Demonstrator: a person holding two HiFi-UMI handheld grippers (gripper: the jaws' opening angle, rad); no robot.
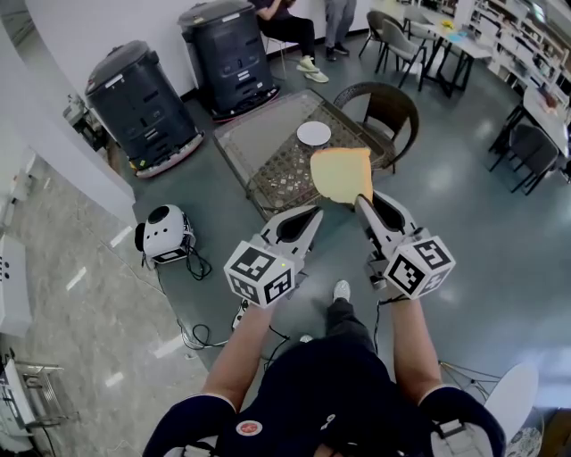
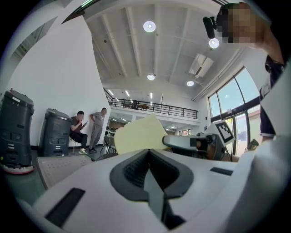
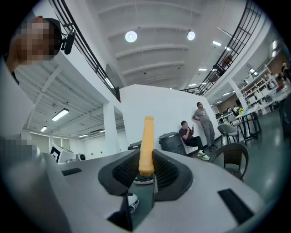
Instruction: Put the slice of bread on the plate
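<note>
A pale yellow slice of bread [image 1: 342, 174] hangs in the air, pinched by its lower edge in my right gripper [image 1: 364, 202], which is shut on it. In the right gripper view the bread [image 3: 146, 143] stands edge-on and upright between the pads of the right gripper [image 3: 144, 175]. A small white plate [image 1: 313, 133] lies on the glass-topped wicker table [image 1: 259, 134] below and beyond the bread. My left gripper [image 1: 314, 212] is beside the right one, jaws together with nothing in them. The left gripper view shows the bread [image 2: 138, 134] flat-on just past the left gripper [image 2: 148, 170].
A dark wicker chair [image 1: 384, 105] stands right of the table. Two black wheeled machines [image 1: 143, 103] [image 1: 227, 54] stand by the wall behind it. A small white round robot [image 1: 165, 234] and cables lie on the floor at the left. People are at the far wall [image 1: 290, 22].
</note>
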